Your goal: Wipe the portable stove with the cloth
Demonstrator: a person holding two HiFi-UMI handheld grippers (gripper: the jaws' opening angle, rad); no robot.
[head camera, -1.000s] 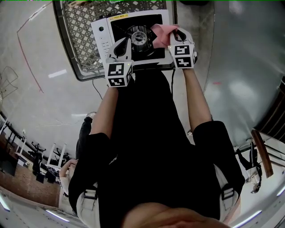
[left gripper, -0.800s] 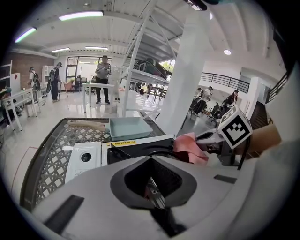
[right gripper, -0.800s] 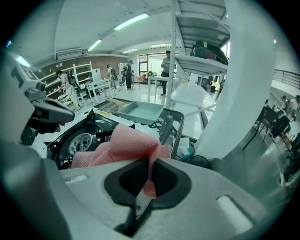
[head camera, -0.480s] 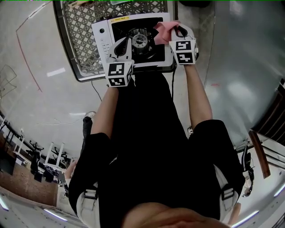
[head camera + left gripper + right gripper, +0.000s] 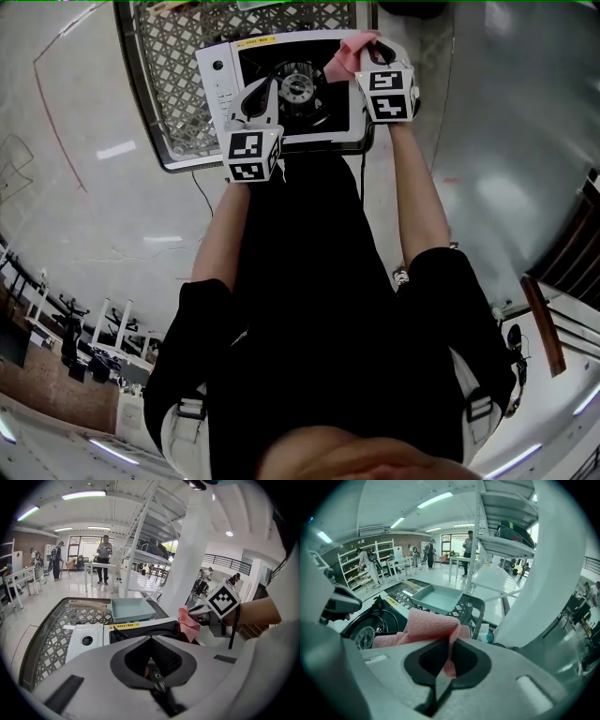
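Currently your right gripper (image 5: pixel 369 54) has its fingers shut tight on a fold of the pink cloth (image 5: pixel 427 626), and the rest of the cloth bunches up ahead of the jaws and spreads out toward the burner (image 5: pixel 364 637). From the head view, the cloth (image 5: pixel 349 56) sits over the far right corner of the portable stove (image 5: pixel 217 80), at the edge of its black top, just beside the round burner (image 5: pixel 295 86). Whether the cloth presses on the surface there cannot be told. Your left gripper (image 5: pixel 260 96) is over the near left part of the stove's top, its tips close to the burner and well apart from the cloth. In its own view the left gripper (image 5: pixel 157 682) has its jaws drawn together into a thin line, and beyond them lies the stove (image 5: pixel 86 641) with its white control panel and knob at the left. That view also shows the cloth (image 5: pixel 189 625) hanging from the right gripper (image 5: pixel 206 617) at the stove's right end. The stove rests on a wire basket (image 5: pixel 159 75), and a teal tray (image 5: pixel 131 610) lies in the basket just behind the stove.
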